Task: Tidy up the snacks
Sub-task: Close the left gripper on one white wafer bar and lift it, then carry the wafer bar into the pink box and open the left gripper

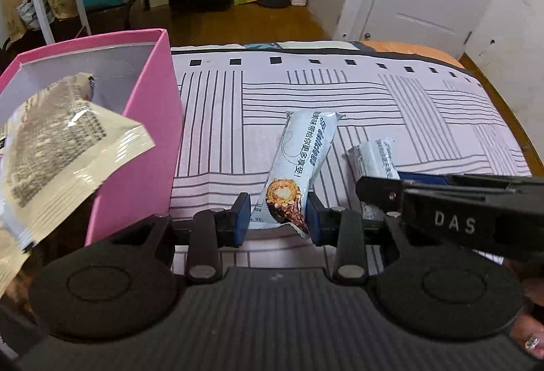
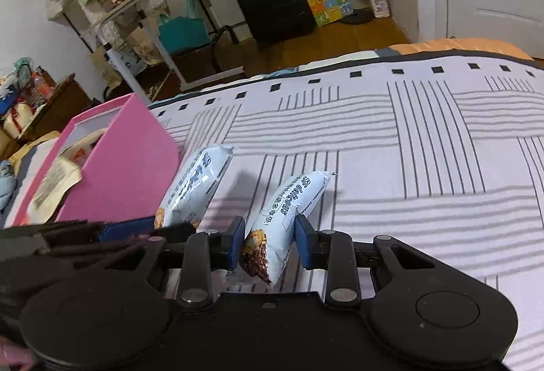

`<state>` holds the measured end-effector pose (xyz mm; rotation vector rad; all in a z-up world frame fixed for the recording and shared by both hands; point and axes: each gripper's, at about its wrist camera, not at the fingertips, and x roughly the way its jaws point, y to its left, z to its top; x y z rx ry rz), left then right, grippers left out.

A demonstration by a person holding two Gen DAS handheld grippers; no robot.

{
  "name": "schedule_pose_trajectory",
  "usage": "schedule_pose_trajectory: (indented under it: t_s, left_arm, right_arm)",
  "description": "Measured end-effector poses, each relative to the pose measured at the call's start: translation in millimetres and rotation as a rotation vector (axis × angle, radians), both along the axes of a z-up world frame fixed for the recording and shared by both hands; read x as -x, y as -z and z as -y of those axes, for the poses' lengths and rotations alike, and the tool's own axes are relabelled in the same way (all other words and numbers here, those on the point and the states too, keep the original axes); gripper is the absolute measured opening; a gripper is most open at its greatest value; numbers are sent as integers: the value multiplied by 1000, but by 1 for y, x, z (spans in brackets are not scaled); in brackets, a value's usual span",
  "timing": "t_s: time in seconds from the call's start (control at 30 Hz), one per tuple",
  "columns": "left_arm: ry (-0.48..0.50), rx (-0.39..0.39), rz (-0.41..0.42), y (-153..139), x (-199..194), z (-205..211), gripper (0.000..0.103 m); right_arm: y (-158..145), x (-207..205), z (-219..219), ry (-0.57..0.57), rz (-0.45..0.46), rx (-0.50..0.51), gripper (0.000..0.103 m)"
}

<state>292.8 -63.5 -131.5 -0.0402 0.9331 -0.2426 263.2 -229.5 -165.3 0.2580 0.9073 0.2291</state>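
- Box [image 1: 136,139] stands on the bed [image 1: 374,119], left of both snack bars.
- Left bar [image 1: 295,167] and right bar [image 2: 289,218] sit side by side.
- A packet [image 1: 61,160] pokes out of the box.

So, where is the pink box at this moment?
The pink box stands open on the striped bedsheet, at the left in both wrist views, just left of the snack bar gripped by the left gripper.

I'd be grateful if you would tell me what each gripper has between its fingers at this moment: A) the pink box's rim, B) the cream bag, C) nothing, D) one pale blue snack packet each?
D: the left gripper and the right gripper each pinch one pale blue snack packet.
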Motion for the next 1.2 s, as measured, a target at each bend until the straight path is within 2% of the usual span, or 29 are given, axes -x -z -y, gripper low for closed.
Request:
schedule_pose_trajectory:
  t_s: [0.23, 0.6, 0.8, 0.97, 1.07, 1.2]
  left_arm:
    - [14, 61, -49, -14, 20, -12, 33]
    - [28, 123, -90, -43, 72, -28, 33]
    - [57, 84, -66, -61, 97, -29, 33]
    - [69, 93, -31, -83, 119, -39, 33]
    - [68, 106, 1, -102, 129, -50, 33]
    - [42, 122, 65, -127, 144, -69, 33]
  right_arm:
    - [-15, 37, 2, 11, 52, -20, 31]
    - [-37, 97, -6, 52, 63, -19, 30]
    - [-59, 125, -16, 43, 91, -13, 30]
    - [-83, 139, -30, 27, 111, 15, 30]
    - [-100, 146, -36, 18, 130, -10, 30]
    - [-121, 154, -55, -40, 181, 6, 30]
